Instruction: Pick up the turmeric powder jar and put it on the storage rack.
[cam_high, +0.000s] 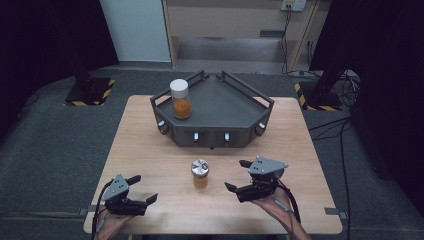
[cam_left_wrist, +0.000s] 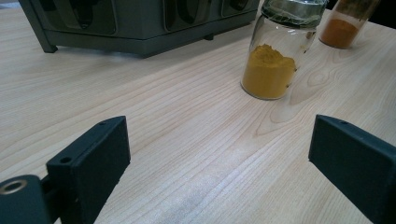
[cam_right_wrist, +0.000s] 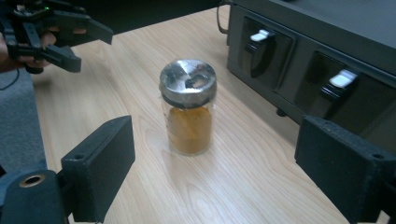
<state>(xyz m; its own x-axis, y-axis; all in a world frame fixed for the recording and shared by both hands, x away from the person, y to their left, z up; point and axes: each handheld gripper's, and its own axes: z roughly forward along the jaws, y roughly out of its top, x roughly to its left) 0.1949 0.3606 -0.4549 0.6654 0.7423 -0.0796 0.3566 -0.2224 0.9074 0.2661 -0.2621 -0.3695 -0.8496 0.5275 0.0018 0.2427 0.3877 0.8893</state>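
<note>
Spice jar (cam_high: 200, 173) with a metal lid stands upright, lid up, mid-table between left gripper (cam_high: 141, 189) and right gripper (cam_high: 238, 175), both jaws spread; a second, white-capped jar (cam_high: 180, 99) stands on the grey tray (cam_high: 240, 107)

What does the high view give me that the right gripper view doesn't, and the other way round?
High view: the white-lidded jar of orange powder standing on the grey rack, left side, and the right gripper from outside, jaws open. Right gripper view: a close look at the metal-lidded jar, upright, ahead of its open jaws, untouched. Both: that jar, the rack front, the table and the open left gripper.
</note>
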